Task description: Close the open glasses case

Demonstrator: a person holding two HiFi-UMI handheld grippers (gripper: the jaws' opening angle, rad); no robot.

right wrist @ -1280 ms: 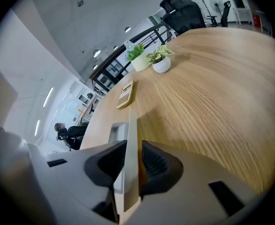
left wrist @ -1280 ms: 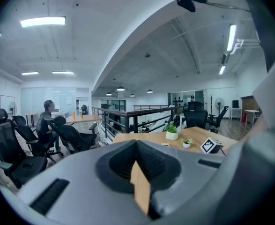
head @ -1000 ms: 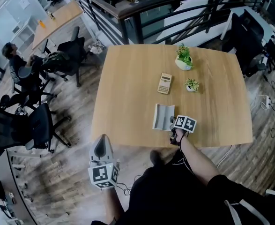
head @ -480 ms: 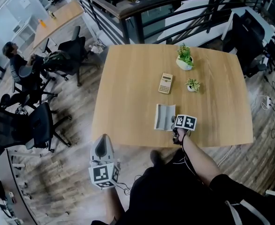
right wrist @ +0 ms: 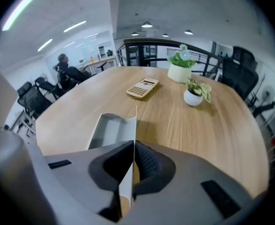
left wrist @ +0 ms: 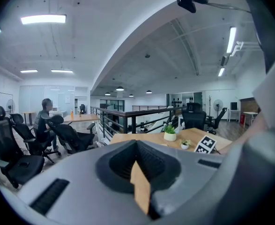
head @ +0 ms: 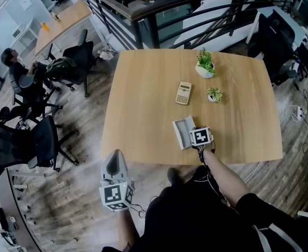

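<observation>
The open grey glasses case (head: pixel 183 132) lies near the front edge of the wooden table (head: pixel 143 98). Its thin lid flap stands upright, seen edge-on in the right gripper view. My right gripper (head: pixel 194 136) points steeply down at the case's right side and is shut on that lid flap (right wrist: pixel 134 121). The flap runs between the dark pads (right wrist: pixel 146 161). The case's grey tray (right wrist: pixel 107 131) lies just left of the jaws. My left gripper (head: pixel 114 161) hangs off the table at front left, its jaws together with nothing in them (left wrist: pixel 137 148).
A beige calculator (head: pixel 183 93) lies behind the case. A plant in a white pot (head: pixel 205 65) and a smaller potted plant (head: pixel 213 95) stand to the back right. Black office chairs (head: pixel 49 140) are left of the table, and a dark railing (head: pixel 159 9) runs behind it.
My right gripper has rolled and shifted slightly left. The case lid, flat before, now stands upright in its jaws, and the case has turned a little. The left gripper stayed put.
</observation>
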